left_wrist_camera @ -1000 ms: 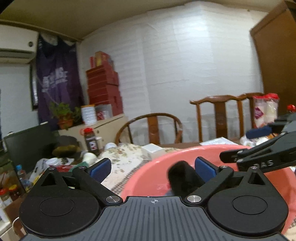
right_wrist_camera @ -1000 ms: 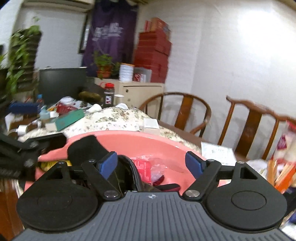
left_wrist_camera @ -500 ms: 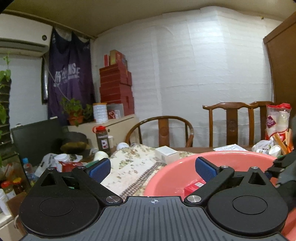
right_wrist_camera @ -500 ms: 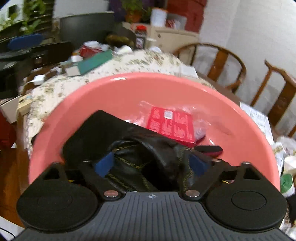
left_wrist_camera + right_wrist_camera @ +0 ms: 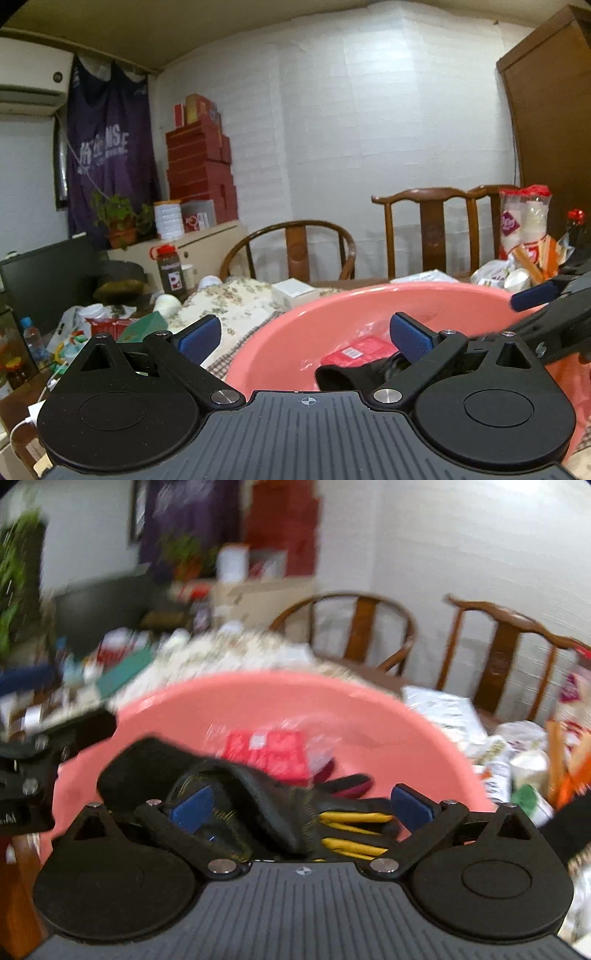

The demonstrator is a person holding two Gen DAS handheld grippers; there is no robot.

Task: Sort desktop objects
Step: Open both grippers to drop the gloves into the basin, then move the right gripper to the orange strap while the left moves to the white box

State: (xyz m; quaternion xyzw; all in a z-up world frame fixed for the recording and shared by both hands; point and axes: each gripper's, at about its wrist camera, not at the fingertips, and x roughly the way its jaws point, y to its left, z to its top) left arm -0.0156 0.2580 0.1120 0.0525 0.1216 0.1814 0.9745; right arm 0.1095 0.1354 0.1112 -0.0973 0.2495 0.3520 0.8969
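Observation:
A large pink basin (image 5: 369,306) fills the near table; it also shows in the right wrist view (image 5: 258,705). Inside lie a red packet (image 5: 273,753) in clear wrap, a dark red object (image 5: 347,784) and a black glove with yellow stitching (image 5: 258,794). My left gripper (image 5: 306,334) is open and empty at the basin's near left rim. My right gripper (image 5: 303,806) is open, its jaws apart on either side of the glove in the basin. The right gripper also shows at the right edge of the left wrist view (image 5: 546,306). The glove's cuff (image 5: 347,374) and the packet (image 5: 354,350) show there too.
A floral cloth (image 5: 236,299) covers the table with a white box (image 5: 293,291) and a green book (image 5: 144,326). Bottles, a jar (image 5: 170,271) and clutter lie at the left. Snack bags (image 5: 524,229) and wooden chairs (image 5: 436,229) stand at the back right.
My right gripper has tilted up from looking down into the basin and its view is blurred. The glove lies loose between its open jaws. My left gripper shifted slightly toward the basin.

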